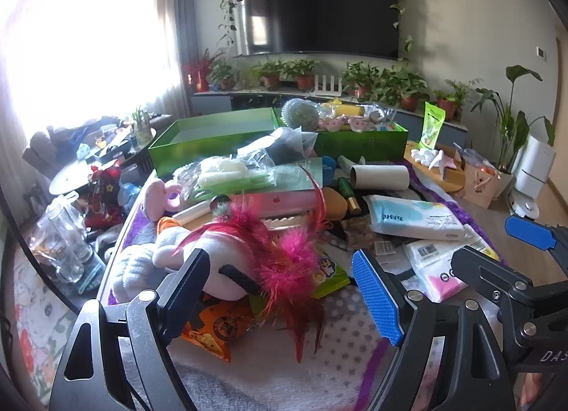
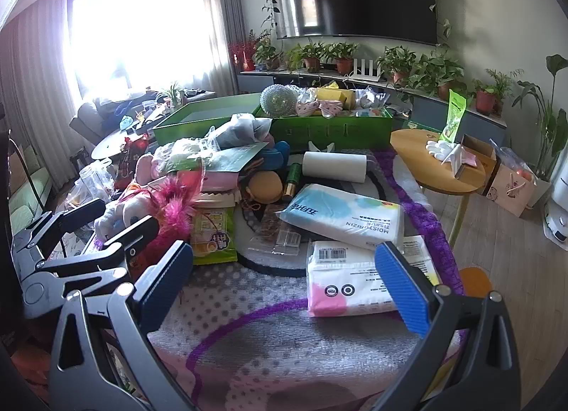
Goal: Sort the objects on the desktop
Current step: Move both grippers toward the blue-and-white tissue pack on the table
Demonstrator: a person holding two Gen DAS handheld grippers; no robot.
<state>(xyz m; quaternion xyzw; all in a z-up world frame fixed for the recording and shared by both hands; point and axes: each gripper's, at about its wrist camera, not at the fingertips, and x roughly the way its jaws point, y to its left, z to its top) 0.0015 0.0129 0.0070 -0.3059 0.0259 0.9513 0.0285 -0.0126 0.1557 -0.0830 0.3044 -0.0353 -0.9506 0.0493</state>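
Observation:
My left gripper is open, its jaws on either side of a pink feather toy lying on a white plush toy. My right gripper is open and empty above the patterned cloth, just left of a pink-and-white tissue pack. A blue tissue pack lies behind it. The left gripper also shows in the right wrist view. Two green boxes stand at the back: an empty one and a full one.
A paper roll, orange sponge, green snack bag and orange snack bag lie in the pile. A round wooden side table stands to the right. Glass jars stand at the left.

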